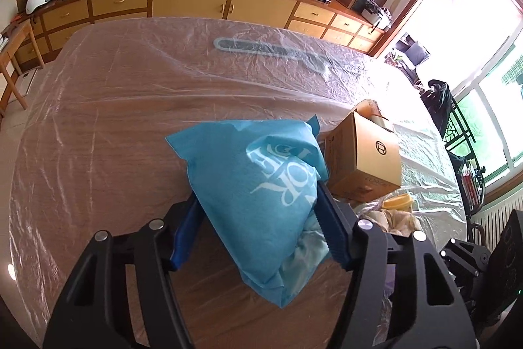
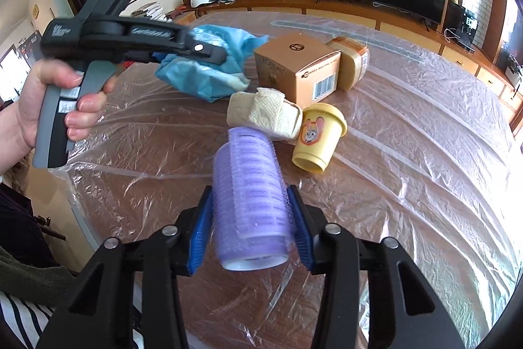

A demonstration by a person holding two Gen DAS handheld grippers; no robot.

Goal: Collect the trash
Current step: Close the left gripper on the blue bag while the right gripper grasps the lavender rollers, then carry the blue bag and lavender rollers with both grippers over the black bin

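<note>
A light-blue fabric bag point(image 1: 255, 172) with white lettering lies on the plastic-covered table point(image 1: 114, 120). My left gripper point(image 1: 258, 201) is shut on it, both blue pads pressing its sides. In the right wrist view the same blue bag point(image 2: 202, 71) hangs crumpled in that gripper, which a hand point(image 2: 49, 100) holds. My right gripper point(image 2: 250, 195) is shut on a purple bottle point(image 2: 251, 201) wrapped in mesh, which lies along the fingers with its white end towards the camera.
Behind the bottle lie a crumpled paper towel point(image 2: 264, 115), a yellow cartoon cup point(image 2: 318, 136) on its side, a cardboard box point(image 2: 294, 67) and a tan jar point(image 2: 351, 64). The box point(image 1: 362, 159) sits right of the bag. A TV cabinet point(image 1: 196, 2) stands beyond the table.
</note>
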